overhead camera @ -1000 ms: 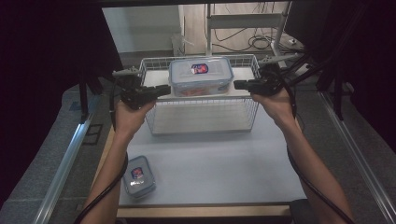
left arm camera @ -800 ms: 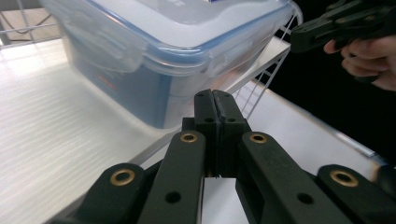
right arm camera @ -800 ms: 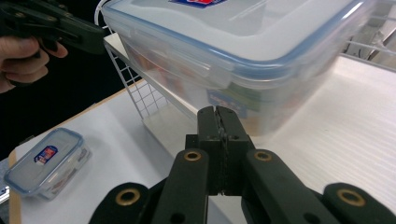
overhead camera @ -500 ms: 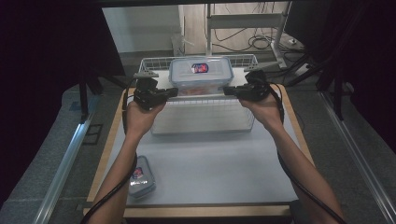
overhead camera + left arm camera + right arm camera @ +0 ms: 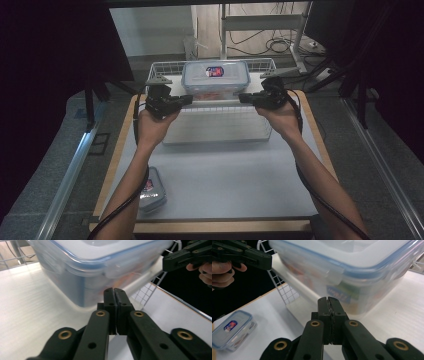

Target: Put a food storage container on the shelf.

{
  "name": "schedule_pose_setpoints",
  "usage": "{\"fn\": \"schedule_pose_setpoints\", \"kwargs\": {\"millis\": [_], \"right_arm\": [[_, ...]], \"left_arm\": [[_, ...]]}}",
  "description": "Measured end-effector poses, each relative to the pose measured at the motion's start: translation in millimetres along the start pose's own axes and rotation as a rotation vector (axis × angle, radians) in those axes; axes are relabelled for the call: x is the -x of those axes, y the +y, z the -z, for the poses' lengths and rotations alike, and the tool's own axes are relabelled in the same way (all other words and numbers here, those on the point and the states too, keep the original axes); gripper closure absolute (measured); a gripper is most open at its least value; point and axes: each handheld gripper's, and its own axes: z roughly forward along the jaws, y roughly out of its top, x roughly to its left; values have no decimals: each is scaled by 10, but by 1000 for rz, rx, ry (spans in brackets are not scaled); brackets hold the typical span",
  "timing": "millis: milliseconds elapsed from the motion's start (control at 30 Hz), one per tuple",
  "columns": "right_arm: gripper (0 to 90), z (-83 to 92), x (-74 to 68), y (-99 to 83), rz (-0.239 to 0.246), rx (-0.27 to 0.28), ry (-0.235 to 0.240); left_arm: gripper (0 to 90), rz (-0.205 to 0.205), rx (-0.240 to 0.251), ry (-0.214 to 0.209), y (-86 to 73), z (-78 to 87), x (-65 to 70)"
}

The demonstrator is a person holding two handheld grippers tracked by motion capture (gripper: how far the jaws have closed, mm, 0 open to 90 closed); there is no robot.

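A large clear container (image 5: pixel 216 79) with a blue-sealed lid and a red label stands on the white top sheet of a wire basket (image 5: pixel 217 125) at the table's far middle. My left gripper (image 5: pixel 189 99) is shut, its tips low by the container's (image 5: pixel 100 265) near left corner. My right gripper (image 5: pixel 241 97) is shut by the near right corner. In the left gripper view the jaws (image 5: pixel 114 290) press flat together with nothing between them, and the right gripper view (image 5: pixel 327 299) shows the same. Whether the tips touch the container (image 5: pixel 352 272) is unclear.
A small clear container (image 5: pixel 150 192) with a blue lid lies at the table's near left corner, seen too in the right gripper view (image 5: pixel 232 330). Black curtains flank the table, with a metal rail (image 5: pixel 70 175) on the left and cables and a stand behind.
Both grippers have moved inward from the basket's sides toward the large container. The container has shifted slightly away from me.
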Motion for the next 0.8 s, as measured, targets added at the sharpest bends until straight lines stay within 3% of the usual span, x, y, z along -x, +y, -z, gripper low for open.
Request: {"fn": "schedule_pose_setpoints", "kwargs": {"millis": [267,433,800], "right_arm": [[796,149,-162,-211,39,5,17],[724,218,-264,-436,58,-2,18],[541,345,-400,-910,81,-23,-27]], "left_arm": [[721,-39,-8,-13,-241,150,230],[641,-69,-17,2,-466,171,344],[423,-121,-59,31,-962,162,551]]}}
